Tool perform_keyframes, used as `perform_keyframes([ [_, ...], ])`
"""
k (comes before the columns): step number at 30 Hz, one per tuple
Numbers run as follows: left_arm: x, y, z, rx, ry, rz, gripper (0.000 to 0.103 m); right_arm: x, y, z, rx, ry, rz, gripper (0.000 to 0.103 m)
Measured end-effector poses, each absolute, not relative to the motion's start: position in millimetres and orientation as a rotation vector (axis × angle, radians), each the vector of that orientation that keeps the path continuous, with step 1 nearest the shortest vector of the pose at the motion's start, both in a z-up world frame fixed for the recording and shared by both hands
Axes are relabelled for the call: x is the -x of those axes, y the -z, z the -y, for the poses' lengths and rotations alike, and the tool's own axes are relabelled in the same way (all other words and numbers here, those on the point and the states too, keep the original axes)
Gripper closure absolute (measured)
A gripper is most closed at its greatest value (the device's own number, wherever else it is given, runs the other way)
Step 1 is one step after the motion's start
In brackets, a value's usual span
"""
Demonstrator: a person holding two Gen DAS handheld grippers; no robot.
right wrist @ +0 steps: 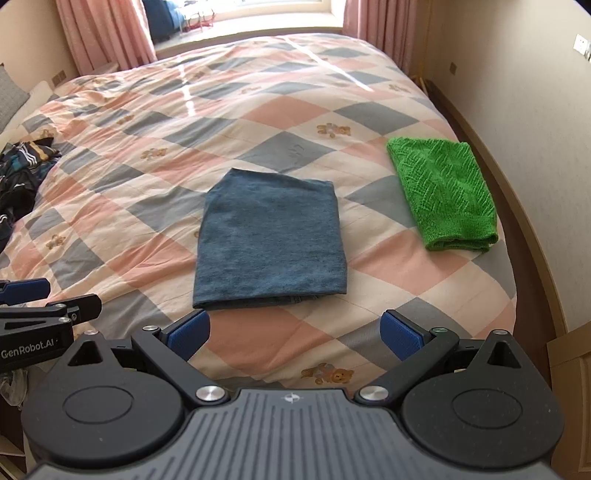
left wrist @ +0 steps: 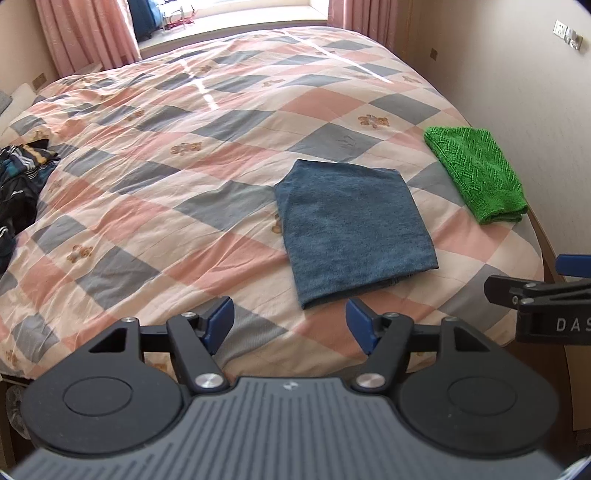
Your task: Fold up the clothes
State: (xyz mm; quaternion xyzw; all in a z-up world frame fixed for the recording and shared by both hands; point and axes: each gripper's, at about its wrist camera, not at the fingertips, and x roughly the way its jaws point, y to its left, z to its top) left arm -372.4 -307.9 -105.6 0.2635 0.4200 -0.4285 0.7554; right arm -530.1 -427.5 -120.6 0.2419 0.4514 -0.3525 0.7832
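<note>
A folded blue garment (left wrist: 352,229) (right wrist: 271,240) lies flat on the checked quilt near the bed's front edge. A folded green knit (left wrist: 476,173) (right wrist: 443,195) rests to its right by the bed's edge. A heap of dark striped clothes (left wrist: 18,184) (right wrist: 22,173) sits at the far left. My left gripper (left wrist: 290,325) hangs open just in front of the blue garment, holding nothing. My right gripper (right wrist: 295,334) is open too, wider, a little short of the blue garment's near edge. Each gripper shows at the side of the other's view.
The pink, grey and cream quilt (left wrist: 184,155) (right wrist: 147,122) covers the whole bed. A wall (right wrist: 535,92) runs close along the right side. Pink curtains (left wrist: 85,33) and a window sill stand behind the bed. A pillow (right wrist: 11,96) lies at the left.
</note>
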Motion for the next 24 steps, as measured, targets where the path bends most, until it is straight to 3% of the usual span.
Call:
perform_keyframes([
  [16, 278.5, 147.1, 409.3, -0.644, 0.978, -1.023, 0.037, 450.7, 161.4, 519.8, -0.549, 0.759, -1.091, 0.002],
  [24, 214.5, 216.3, 435.9, -0.63, 1.013, -1.189, 0.037, 467.2, 219.0, 569.2, -0.675, 0.674, -0.994, 0.003],
])
